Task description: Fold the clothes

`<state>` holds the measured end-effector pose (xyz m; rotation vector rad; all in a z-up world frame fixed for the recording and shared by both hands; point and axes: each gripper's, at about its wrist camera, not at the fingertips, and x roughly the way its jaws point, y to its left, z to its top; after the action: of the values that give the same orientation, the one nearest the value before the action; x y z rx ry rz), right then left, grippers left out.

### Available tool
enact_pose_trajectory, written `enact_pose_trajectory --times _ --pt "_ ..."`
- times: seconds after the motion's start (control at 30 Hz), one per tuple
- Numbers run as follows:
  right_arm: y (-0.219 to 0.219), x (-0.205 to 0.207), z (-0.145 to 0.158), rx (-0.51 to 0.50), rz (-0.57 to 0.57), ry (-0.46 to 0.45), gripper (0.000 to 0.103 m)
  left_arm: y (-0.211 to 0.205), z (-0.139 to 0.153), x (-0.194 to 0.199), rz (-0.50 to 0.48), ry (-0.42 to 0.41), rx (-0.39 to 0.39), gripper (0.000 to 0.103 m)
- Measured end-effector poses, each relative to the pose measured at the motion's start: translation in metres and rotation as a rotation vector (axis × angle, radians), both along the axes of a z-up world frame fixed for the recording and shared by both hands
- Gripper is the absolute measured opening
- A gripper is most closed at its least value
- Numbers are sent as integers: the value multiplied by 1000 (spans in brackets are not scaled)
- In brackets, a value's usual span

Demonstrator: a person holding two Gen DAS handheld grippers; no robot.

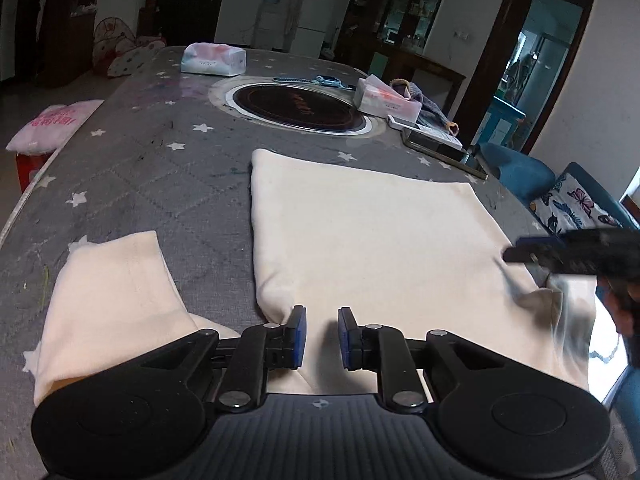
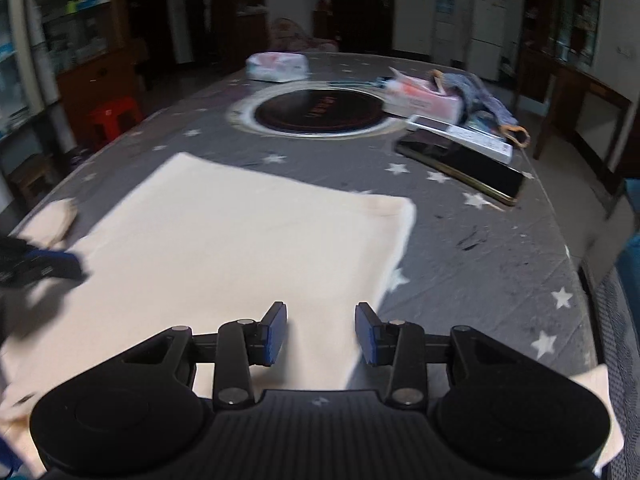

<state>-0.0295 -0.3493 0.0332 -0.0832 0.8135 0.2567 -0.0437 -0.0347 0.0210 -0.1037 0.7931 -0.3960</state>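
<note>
1. A cream garment (image 1: pixel 372 248) was seen spread flat on the near part of a grey star-patterned table (image 1: pixel 168 184), its body forming a broad rectangle with one sleeve (image 1: pixel 108 300) turned out to the left.
2. The left gripper (image 1: pixel 322 336) was held low and level over the garment's near edge, its blue-padded jaws parted by a narrow gap with nothing between them.
3. The right gripper (image 2: pixel 321 334) was held over the garment's right side, pointing across the table, its jaws spread wider and likewise empty.
4. In the left wrist view, the right gripper (image 1: pixel 576 252) was seen blurred above the garment's right edge, where the cloth was rumpled.
5. Beyond the garment, a round inset cooktop (image 1: pixel 298 110), tissue packs (image 1: pixel 212 58) and a dark phone (image 2: pixel 460 164) were seen on the table.
</note>
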Motion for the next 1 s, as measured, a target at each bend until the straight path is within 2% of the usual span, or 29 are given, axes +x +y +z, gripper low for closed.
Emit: enact_pose_trajectory --times 0.13,0.27,0.57,0.63,0.67,0.7,0.83,1.0 --pt "-8 29 -11 -11 -81 15 35 -1 1 3 -1 -7 2 19" --pt "-9 52 -13 10 -113 25 7 0 1 8 1 -17 12 19" --pt "4 108 -16 -18 -113 18 5 4 0 34 48 -40 60 19" --pt "7 120 -17 -28 -97 19 7 5 1 40 56 -39 68 19" --pt "6 123 -15 -32 -98 21 13 5 1 41 57 -38 72 19" --pt "4 124 -10 -31 -103 20 14 5 1 43 57 -37 76 19" --pt "-5 94 10 -30 -60 -1 17 3 2 42 54 -40 93 20" --pt "-6 23 19 -26 80 13 17 -11 15 27 40 -75 99 28"
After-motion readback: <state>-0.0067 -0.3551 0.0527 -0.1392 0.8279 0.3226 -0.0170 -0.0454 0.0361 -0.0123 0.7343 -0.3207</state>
